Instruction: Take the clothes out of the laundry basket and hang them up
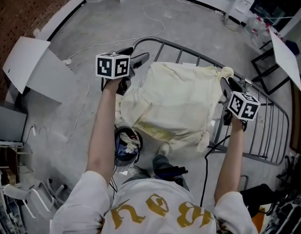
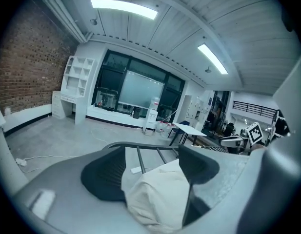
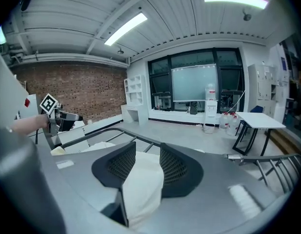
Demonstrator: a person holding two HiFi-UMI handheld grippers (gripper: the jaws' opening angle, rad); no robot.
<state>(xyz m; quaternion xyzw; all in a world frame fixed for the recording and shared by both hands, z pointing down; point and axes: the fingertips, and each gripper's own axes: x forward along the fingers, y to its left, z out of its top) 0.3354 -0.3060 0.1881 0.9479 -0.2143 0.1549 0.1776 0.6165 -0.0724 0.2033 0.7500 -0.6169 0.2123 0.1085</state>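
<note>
We hold cream garment (image 1: pixel 174 101) stretched between both grippers. Left gripper (image 2: pixel 152 177) jaws pinch one bunched corner; right gripper (image 3: pixel 143 167) jaws pinch another (cloth fills the gap in each). Drying rack (image 1: pixel 267 130) just ahead of jaws, under garment. Laundry basket (image 1: pixel 125 129) on floor behind left jaws.
</note>
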